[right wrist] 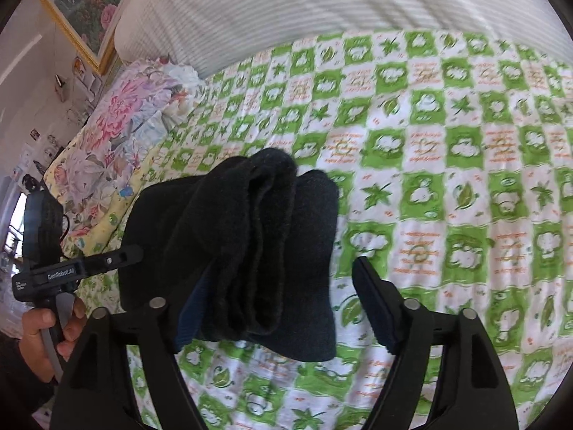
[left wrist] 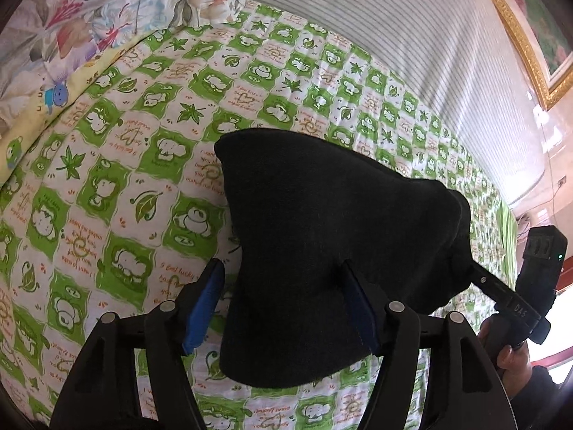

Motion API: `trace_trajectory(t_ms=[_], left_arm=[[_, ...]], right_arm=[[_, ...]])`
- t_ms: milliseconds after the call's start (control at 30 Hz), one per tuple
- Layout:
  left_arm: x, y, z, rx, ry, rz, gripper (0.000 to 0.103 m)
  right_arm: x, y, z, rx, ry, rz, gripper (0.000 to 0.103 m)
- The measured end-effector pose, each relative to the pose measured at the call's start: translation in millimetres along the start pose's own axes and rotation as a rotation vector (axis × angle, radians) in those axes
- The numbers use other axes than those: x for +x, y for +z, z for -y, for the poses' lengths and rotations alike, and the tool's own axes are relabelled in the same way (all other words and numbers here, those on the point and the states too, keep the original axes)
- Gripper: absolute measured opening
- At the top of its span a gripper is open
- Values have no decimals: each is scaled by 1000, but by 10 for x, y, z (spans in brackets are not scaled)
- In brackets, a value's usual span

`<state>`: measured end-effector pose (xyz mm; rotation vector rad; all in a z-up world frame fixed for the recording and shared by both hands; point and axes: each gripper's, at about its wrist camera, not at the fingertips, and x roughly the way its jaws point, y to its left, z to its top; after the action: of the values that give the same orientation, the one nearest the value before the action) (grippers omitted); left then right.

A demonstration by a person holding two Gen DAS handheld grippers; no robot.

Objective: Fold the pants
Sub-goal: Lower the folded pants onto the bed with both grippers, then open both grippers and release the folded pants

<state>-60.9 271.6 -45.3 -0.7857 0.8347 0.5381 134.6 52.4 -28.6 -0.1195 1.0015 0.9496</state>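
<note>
The black pants [left wrist: 322,236] lie as a thick folded bundle on the green-and-white checked quilt [left wrist: 107,186]. My left gripper [left wrist: 281,265] stands open over the bundle's near end. Its right blue pad touches the cloth and its left pad is clear of it. In the right wrist view the pants [right wrist: 250,243] show stacked folds. My right gripper [right wrist: 283,272] is open around them, with the left pad half hidden behind the cloth and the right finger well apart over the quilt [right wrist: 465,186]. Each view shows the other gripper's body at the bundle's far end, held by a hand [left wrist: 508,354] [right wrist: 43,329].
A floral pillow [left wrist: 107,10] [right wrist: 118,132] lies on one end of the bed. A white striped cover [left wrist: 394,36] [right wrist: 322,0] runs along the far side. A gold-framed picture [left wrist: 530,36] [right wrist: 82,10] hangs on the wall. Open quilt surrounds the pants.
</note>
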Motion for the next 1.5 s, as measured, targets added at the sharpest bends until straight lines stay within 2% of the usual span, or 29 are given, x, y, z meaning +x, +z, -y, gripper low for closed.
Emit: trace_trajectory(t_ms=[200,433,767,933,1200,1500], left_arm=[[-42,-120,48,2,-10,-3,69],[-182,-241,198,89,49,37,76],[-324,-436,353,152,76,71,79],[-375,-537,418,173,67,82,79],[-528,-697,536,211,93,136,81],[-487,-832,601,237,162,105,83]], right_arm=[[-110,-56,-24,-19,-6,24,85],[-260,-163,-162,-99,-11,55,87],[-456,-306,-380,-215,-40,89,89],[-557,-359,-485,-265,-30,110,92],[-661,-506,-615,-332,-41,139,96],[-659,-641,-623,-316,-52,148,99]])
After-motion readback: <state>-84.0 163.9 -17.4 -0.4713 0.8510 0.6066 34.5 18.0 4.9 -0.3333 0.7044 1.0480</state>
